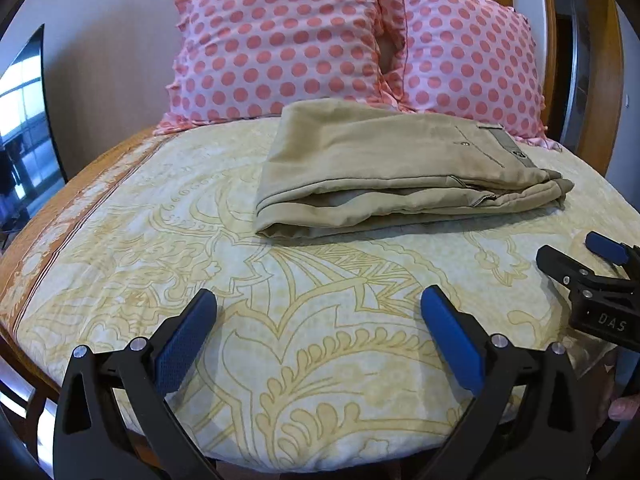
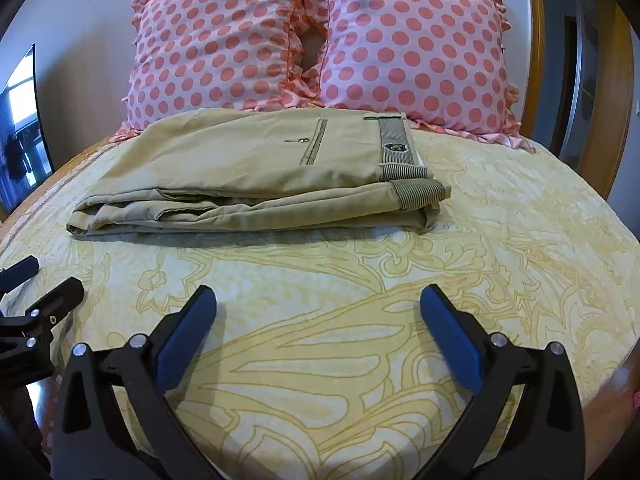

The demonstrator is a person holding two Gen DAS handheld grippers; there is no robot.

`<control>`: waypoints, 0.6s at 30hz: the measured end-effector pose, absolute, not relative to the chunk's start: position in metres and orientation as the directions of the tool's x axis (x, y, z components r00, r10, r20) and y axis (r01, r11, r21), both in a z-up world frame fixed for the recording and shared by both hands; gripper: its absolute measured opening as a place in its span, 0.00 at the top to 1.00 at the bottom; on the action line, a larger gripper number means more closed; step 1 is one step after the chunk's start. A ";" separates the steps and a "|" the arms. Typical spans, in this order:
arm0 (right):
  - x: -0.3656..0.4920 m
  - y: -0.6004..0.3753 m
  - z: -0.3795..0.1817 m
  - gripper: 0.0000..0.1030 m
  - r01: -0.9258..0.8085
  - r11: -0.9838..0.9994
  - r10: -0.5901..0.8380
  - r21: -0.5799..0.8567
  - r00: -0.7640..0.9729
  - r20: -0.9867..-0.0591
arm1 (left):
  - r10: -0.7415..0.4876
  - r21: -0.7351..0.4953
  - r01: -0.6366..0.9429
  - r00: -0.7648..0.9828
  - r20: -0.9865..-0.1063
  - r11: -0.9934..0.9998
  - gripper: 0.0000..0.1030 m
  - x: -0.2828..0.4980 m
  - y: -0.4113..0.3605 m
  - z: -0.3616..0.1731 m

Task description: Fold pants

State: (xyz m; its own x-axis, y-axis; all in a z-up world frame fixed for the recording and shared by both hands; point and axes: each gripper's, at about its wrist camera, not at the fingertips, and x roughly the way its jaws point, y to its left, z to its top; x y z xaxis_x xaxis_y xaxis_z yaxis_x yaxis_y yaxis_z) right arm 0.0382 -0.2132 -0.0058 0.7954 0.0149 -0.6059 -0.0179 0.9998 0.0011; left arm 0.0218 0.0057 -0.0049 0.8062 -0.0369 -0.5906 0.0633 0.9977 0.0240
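1. Pants lie folded into a flat tan bundle on the bed, toward its far end, their far edge just in front of two pink polka-dot pillows; the striped waistband faces right and the folded end faces left.
2. Open bedspread stretches between the bundle's near edge and both grippers, and more bare spread lies to the right of the waistband.
3. Left gripper hovers over the near part of the bed with its blue-padded fingers spread wide and nothing between them.
4. Right gripper sits beside it, fingers equally wide apart and empty, well short of the pants.
5. Bed edges curve away under the fisheye lens; a wooden frame shows at the right, and a dark screen on the left wall is cut off by the picture's rim.
6. Layers inside the bundle are hidden, and the small badge on the waistband is too small to read.
7. Letters "DAS" appear in white on the right gripper's body in the left wrist view.
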 end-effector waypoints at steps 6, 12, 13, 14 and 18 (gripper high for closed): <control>0.039 -0.213 -0.007 0.02 -0.018 1.000 0.016 0.002 0.802 -0.597 | -0.027 0.025 0.051 0.810 -0.586 0.998 0.01 0.021 0.005 -0.005; 0.039 -0.212 -0.007 0.02 -0.010 1.000 0.009 0.001 0.804 -0.594 | -0.027 0.025 0.051 0.810 -0.586 0.998 0.01 0.021 0.005 -0.005; 0.039 -0.212 -0.007 0.02 -0.012 1.000 0.010 0.001 0.804 -0.594 | -0.026 0.025 0.051 0.810 -0.586 0.998 0.01 0.021 0.004 -0.005; 0.039 -0.212 -0.007 0.02 -0.011 1.000 0.009 0.001 0.804 -0.594 | -0.026 0.025 0.051 0.810 -0.586 0.998 0.01 0.021 0.005 -0.005; 0.039 -0.213 -0.007 0.02 -0.015 1.000 0.013 0.001 0.805 -0.594 | -0.026 0.025 0.051 0.810 -0.586 0.998 0.01 0.021 0.004 -0.005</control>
State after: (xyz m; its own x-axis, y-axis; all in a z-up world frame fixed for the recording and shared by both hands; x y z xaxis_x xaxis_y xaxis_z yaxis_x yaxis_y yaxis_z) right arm 0.0388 -0.2133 -0.0067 0.8046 0.0127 -0.5937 -0.0151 0.9999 0.0009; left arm 0.0214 0.0043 -0.0053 0.8100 -0.0263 -0.5859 0.0507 0.9984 0.0252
